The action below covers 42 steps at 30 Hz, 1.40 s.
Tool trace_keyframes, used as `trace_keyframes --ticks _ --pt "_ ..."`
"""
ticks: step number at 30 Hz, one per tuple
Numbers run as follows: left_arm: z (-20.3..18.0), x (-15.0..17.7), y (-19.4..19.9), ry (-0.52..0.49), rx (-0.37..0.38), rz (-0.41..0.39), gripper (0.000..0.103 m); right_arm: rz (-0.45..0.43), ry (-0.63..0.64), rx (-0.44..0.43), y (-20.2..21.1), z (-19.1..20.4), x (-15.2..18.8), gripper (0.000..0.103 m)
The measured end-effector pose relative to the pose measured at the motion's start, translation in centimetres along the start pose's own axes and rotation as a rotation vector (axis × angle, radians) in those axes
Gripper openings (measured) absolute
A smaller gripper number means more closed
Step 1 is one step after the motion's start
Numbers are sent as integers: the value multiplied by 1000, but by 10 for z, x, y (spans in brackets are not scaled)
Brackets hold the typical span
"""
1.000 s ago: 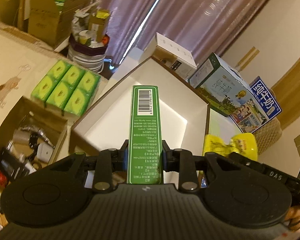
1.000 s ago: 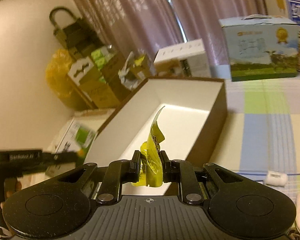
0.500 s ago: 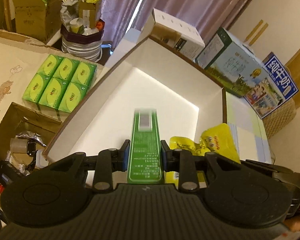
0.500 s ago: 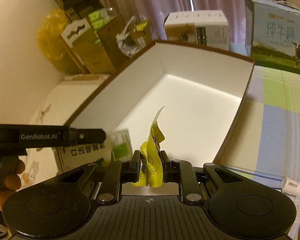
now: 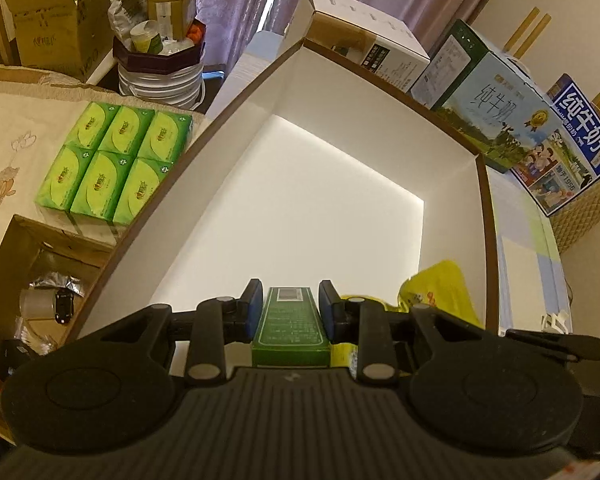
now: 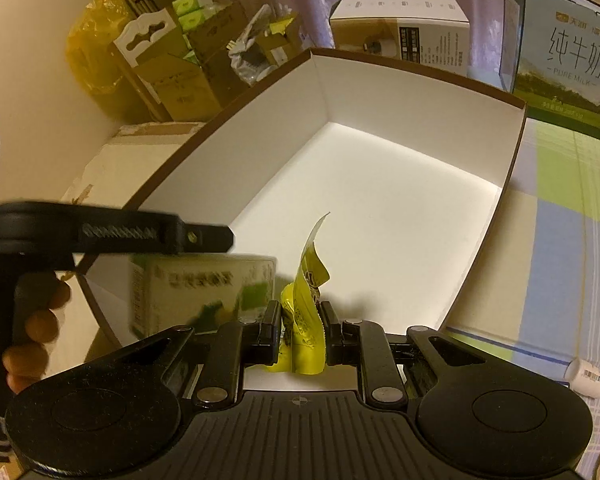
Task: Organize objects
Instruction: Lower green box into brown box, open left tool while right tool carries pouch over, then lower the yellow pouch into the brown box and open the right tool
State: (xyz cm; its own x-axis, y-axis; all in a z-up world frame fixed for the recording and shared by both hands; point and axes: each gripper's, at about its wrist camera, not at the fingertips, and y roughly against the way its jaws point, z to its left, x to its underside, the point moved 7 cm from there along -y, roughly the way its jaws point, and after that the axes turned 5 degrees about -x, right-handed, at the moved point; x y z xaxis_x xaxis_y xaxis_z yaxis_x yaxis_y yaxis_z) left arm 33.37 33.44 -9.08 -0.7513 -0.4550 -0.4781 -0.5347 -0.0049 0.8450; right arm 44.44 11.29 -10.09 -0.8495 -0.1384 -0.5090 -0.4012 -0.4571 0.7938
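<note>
Green carton (image 5: 290,326) sits clamped in the left gripper (image 5: 288,312) and yellow pouch (image 6: 304,320) in the right gripper (image 6: 300,326), both above the white box (image 6: 380,92).

The bed (image 6: 560,216) has a checked cover with green, blue and pale squares. A big open box (image 6: 380,200), white inside with a brown rim, sits on it, and a milk carton (image 6: 560,52) and a white and tan box (image 6: 400,32) stand just behind the big box at the far edge. A small white bottle (image 6: 588,376) lies on the cover near the front right, and a pack of six green boxes (image 5: 108,164) lies on a cream cloth (image 5: 16,128) to the left.
</note>
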Motion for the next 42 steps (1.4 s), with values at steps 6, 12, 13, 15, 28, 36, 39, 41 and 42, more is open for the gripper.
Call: trace_keyframes --ticks 6,12,13,15,28,36,39,41,42 --pt "3 -11 9 -6 8 -37 26 -6 19 25 0 2 -4 16" --pt "11 -14 21 -23 -22 -68 41 -10 45 27 3 7 -6 18" --pt "12 -14 23 -26 -29 -71 44 -11 46 29 4 7 -6 20" --pt "15 -12 27 -35 -43 -76 48 -9 49 29 5 8 -4 25" --pt "21 7 66 -67 -35 -111 58 -95 87 8 49 28 13 47" --pt "15 31 77 -174 -72 -97 58 -129 22 17 69 18 26 47" --pt "16 40 70 -201 -93 -68 58 -144 -3 38 77 11 27 47" --pt "15 44 68 -228 -100 -72 58 -158 -22 52 83 5 28 47" --pt "14 45 66 -241 -106 -73 58 -164 -30 57 85 3 28 47"
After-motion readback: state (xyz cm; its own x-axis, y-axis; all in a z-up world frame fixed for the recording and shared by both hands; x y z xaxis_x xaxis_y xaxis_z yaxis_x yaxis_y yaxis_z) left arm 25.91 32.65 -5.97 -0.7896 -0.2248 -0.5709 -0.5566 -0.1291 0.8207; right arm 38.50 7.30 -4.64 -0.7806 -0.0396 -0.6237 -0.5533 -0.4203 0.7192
